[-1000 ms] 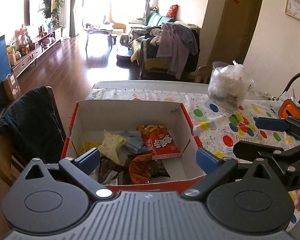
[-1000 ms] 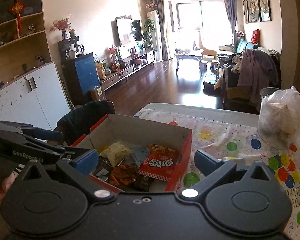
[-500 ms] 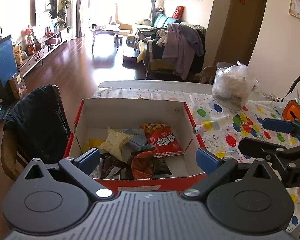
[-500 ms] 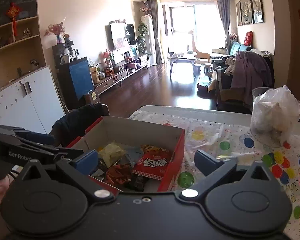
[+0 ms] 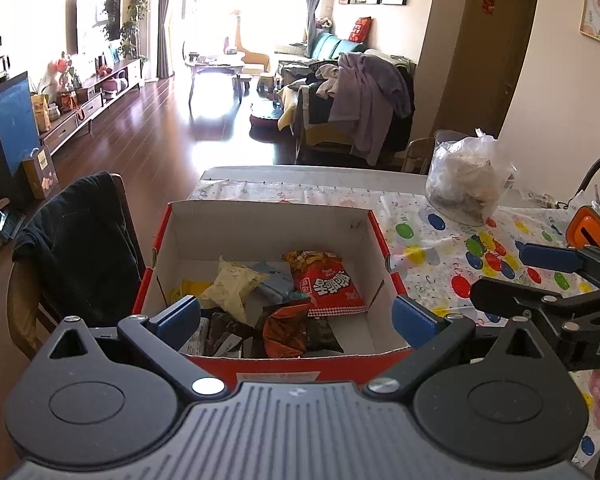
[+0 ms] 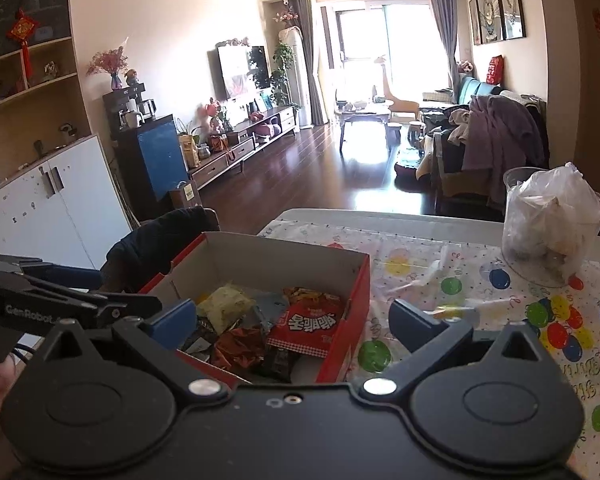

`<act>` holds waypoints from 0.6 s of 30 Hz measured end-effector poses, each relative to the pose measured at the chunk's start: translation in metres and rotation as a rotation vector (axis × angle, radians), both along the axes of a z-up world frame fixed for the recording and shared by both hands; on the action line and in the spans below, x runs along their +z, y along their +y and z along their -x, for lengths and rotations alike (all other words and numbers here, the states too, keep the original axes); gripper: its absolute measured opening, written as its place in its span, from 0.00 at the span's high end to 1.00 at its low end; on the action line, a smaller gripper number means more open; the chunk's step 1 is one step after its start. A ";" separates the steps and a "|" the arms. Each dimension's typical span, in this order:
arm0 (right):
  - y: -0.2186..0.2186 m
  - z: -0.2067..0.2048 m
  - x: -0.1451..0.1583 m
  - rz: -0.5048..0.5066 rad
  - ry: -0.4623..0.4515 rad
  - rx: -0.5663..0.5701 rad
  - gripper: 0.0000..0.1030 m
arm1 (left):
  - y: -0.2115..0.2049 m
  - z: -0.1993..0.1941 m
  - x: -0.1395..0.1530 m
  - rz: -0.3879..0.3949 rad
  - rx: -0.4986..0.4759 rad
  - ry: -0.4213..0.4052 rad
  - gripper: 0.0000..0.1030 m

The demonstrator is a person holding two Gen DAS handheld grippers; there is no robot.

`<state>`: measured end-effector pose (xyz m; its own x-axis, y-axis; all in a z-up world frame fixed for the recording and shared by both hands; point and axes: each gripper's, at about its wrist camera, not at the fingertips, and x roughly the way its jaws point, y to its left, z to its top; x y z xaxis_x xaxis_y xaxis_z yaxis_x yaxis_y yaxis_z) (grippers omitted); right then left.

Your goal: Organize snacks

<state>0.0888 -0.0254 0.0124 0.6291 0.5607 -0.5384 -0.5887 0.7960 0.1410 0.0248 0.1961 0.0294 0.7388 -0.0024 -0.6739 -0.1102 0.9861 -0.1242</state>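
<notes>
Window glare (image 5: 220,8), warped fisheye edges

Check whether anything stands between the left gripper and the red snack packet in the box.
Nothing visible blocks it. The left gripper is open above the near wall of the cardboard box, whose top is open. The red snack packet lies on top of the pile, uncovered; only an orange packet lies nearer, lower down.

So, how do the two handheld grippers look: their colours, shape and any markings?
Both are alike: matte black bodies with two round discs, silver pivot screws and blue finger pads. The left gripper has a ribbed grey top and white "GenRobot" lettering along its side; the right gripper has a smooth black top.
</notes>
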 end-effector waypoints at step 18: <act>0.011 0.003 -0.001 0.021 0.007 -0.015 0.00 | 0.000 0.011 0.003 0.021 0.019 0.000 0.00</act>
<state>0.0863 -0.0147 0.0111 0.6336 0.5398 -0.5542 -0.5762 0.8073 0.1277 0.0139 0.1958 0.0324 0.7392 -0.0026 -0.6735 -0.1285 0.9811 -0.1449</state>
